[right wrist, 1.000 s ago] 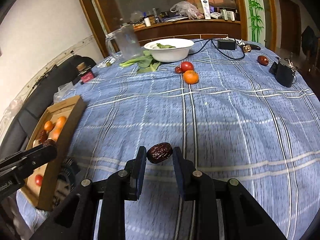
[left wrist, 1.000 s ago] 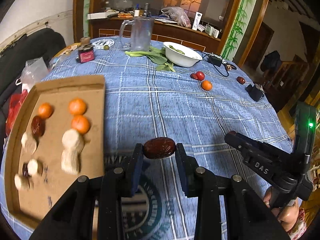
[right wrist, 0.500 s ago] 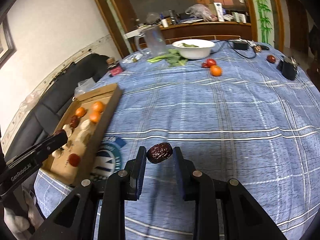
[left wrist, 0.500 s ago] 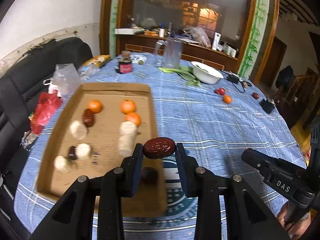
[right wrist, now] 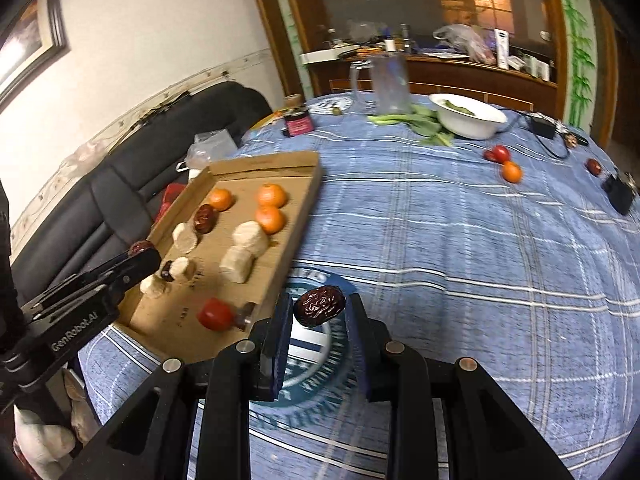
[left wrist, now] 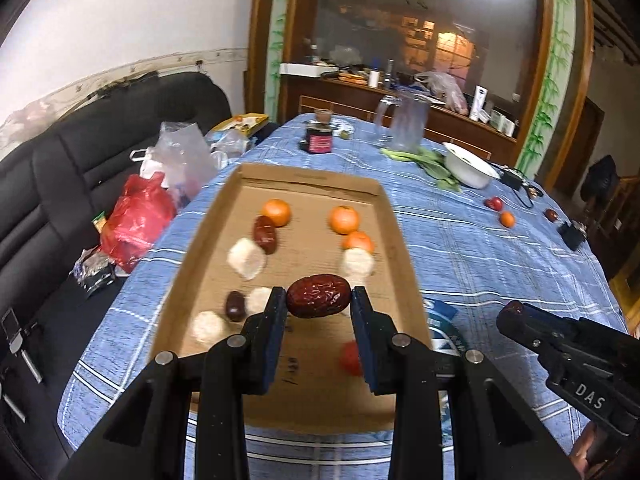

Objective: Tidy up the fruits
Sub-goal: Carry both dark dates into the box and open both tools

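Observation:
My left gripper (left wrist: 319,300) is shut on a red date (left wrist: 319,295) and holds it above the near half of the cardboard tray (left wrist: 390,216). The tray holds three oranges (left wrist: 344,219), dates (left wrist: 265,234), several white pieces (left wrist: 246,258) and a red tomato (left wrist: 349,357). My right gripper (right wrist: 319,308) is shut on a darker wrinkled date (right wrist: 319,306), above the blue tablecloth just right of the tray (right wrist: 298,224). The left gripper (right wrist: 138,254) shows at the tray's left edge in the right wrist view.
Far on the table lie a tomato (right wrist: 498,154), an orange (right wrist: 512,171) and a date (right wrist: 594,166). A white bowl (right wrist: 468,118), greens (right wrist: 404,118), a glass jug (right wrist: 386,86), a jar (right wrist: 297,120) and a black box (right wrist: 619,194) stand beyond. A black sofa with bags (left wrist: 136,216) lies left.
Both grippers have swung left toward the tray, each still holding its date. The left gripper now hangs over the tray; the right has come close to the tray's right side.

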A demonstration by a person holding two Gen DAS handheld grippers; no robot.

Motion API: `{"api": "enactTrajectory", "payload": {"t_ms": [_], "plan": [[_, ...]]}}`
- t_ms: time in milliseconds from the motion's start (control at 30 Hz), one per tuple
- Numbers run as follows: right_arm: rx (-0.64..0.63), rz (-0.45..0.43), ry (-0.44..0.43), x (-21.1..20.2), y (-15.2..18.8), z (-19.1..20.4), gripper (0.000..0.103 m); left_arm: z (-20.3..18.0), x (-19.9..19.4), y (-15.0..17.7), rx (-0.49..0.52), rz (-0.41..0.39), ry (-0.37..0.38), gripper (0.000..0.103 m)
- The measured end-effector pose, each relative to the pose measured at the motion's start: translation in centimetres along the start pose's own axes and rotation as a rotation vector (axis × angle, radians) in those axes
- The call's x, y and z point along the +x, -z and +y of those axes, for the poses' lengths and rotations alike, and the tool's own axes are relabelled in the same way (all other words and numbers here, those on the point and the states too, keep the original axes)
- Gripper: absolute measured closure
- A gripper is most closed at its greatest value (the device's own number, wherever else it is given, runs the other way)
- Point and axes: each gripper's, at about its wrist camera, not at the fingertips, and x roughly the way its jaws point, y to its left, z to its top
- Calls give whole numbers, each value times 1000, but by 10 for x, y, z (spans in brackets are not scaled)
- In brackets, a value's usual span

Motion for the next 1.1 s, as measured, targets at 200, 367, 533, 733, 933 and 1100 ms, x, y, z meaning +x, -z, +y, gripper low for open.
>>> {"api": "enactTrajectory", "payload": {"t_ms": [200,367,533,733,933,1100], "plan": [[-43,20,-29,24,-15,26,73,42,19,-2,-84,32,-52,71],[-55,91,-55,64,-24,43,73,59,35,-2,-104,61,-67,71],[-39,137,-68,90,-26,48,73,63,45,-1,-107,78,-61,71],[-65,144,-77,97,-26,56,73,63,56,1,-114,99,-44,71],[-61,154,-97,99,-25,60,72,67,53,1,-137,90,-31,51],[-47,140,-104,92,-23,58,65,68,46,-2,-149,77,-22,46]]}}
